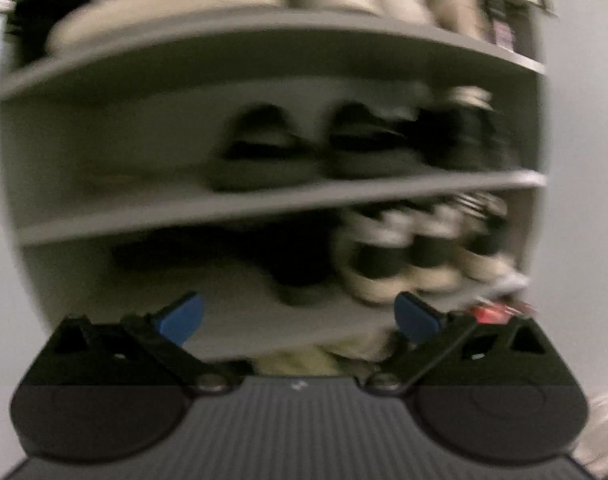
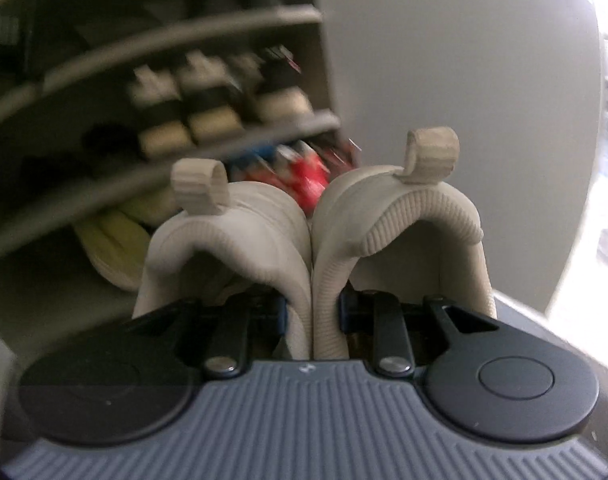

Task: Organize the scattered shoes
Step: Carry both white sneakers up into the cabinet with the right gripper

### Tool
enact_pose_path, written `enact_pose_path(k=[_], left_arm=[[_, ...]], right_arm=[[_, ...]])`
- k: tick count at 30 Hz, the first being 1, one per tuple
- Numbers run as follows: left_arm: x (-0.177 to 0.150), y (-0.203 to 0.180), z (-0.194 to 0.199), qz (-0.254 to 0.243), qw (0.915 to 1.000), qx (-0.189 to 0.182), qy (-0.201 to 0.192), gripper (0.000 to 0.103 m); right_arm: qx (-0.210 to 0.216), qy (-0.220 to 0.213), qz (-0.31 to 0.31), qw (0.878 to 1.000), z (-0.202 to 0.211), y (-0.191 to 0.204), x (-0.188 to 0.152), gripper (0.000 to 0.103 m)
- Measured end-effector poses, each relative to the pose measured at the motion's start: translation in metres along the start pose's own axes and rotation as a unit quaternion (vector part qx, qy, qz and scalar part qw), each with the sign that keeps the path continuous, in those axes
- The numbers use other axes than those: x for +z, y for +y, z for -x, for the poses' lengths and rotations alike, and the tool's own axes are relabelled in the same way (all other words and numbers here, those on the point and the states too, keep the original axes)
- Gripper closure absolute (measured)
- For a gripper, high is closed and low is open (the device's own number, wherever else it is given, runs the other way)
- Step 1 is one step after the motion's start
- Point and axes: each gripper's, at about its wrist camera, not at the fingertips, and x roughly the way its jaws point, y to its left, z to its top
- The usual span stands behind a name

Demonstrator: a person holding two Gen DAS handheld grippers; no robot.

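Blur: grey shoe rack [image 1: 263,196] smeared — shelved shoes indistinct.
Right gripper [image 2: 312,312]: clamped on beige knit slip-on shoes [image 2: 404,220], lower centre, heels toward camera.
Left gripper [image 1: 299,316]: wide apart, empty, facing rack.

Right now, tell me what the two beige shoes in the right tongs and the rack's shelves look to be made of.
Beige shoes: soft fabric, matte; the ribbed knit collars and woven heel loops suggest textile, though the smoother side panels could be suede or synthetic. The right tongs pinch their two inner collars together. Shelves: smooth, flat grey boards, probably painted or laminated wood; blur leaves it open.
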Motion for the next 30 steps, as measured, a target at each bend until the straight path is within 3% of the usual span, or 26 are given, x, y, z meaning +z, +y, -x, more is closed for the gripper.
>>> enact_pose_path(k=[6, 12, 17, 20, 23, 27, 30], left_arm=[[0.009, 0.065, 0.012, 0.021, 0.9951, 0.095, -0.018, 0.000], [0.001, 0.105, 0.065, 0.089, 0.9916, 0.094, -0.011, 0.000], [-0.004, 0.105, 0.103, 0.078, 0.9920, 0.096, -0.022, 0.000], [-0.008, 0.107, 0.105, 0.070, 0.9910, 0.114, 0.000, 0.000], [-0.016, 0.125, 0.107, 0.092, 0.9840, 0.152, 0.005, 0.000], [-0.022, 0.140, 0.108, 0.098, 0.9808, 0.167, 0.019, 0.000], [-0.031, 0.128, 0.102, 0.064, 0.9830, 0.168, 0.037, 0.000]], right_arm=[[0.110, -0.032, 0.059, 0.992, 0.024, 0.062, 0.091, 0.076], [0.220, -0.047, 0.115, 0.967, 0.034, 0.133, 0.168, 0.076], [0.303, -0.015, 0.138, 0.943, 0.022, 0.210, 0.220, 0.076], [0.327, 0.006, 0.148, 0.933, 0.018, 0.249, 0.227, 0.076], [0.344, 0.026, 0.158, 0.925, 0.011, 0.287, 0.231, 0.076], [0.343, 0.045, 0.154, 0.926, -0.009, 0.340, 0.228, 0.076], [0.336, 0.042, 0.147, 0.929, -0.016, 0.356, 0.222, 0.076]])
